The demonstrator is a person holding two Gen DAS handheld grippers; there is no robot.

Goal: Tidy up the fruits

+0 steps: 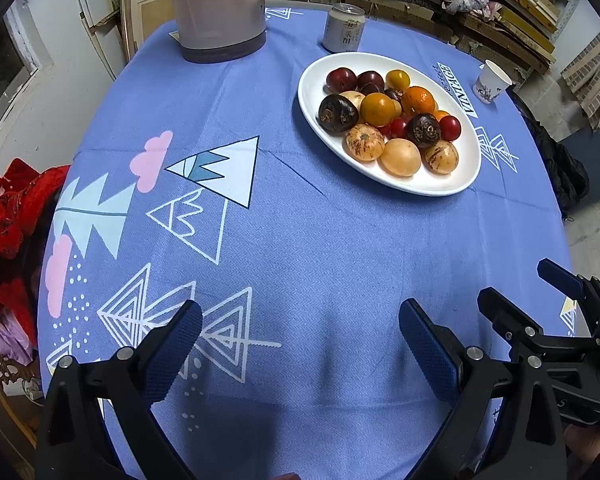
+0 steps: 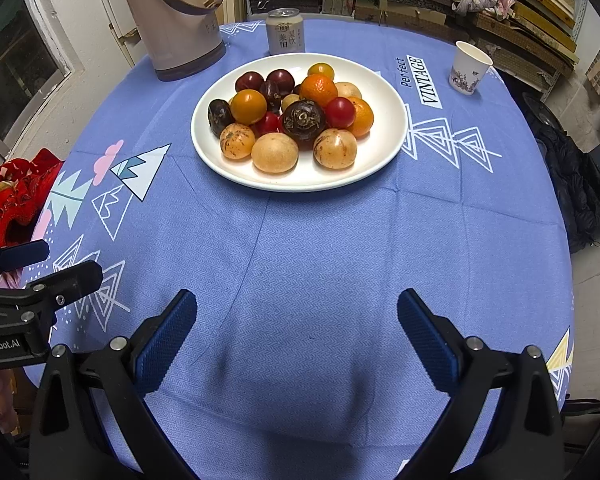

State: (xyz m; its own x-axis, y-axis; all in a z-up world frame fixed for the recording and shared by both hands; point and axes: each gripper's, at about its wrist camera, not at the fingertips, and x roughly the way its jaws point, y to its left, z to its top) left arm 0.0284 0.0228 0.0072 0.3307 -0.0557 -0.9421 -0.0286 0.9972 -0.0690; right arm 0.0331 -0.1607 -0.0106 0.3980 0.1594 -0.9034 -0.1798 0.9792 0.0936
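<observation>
Right now both your claws hang wide open and empty over the near worktop (image 2: 300,264). All the fruits (image 2: 290,118) sit piled on the white plate (image 2: 384,148), far ahead: straight beyond your right claw (image 2: 297,334), far-right of your left claw (image 1: 300,344).

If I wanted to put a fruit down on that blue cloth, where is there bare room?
The widest bare stretch of the cloth lies between the plate and both open tongs, left and right. Another patch sits left of the plate, below the kettle. It is crowded behind the plate, by the can, and near the paper cup.
</observation>
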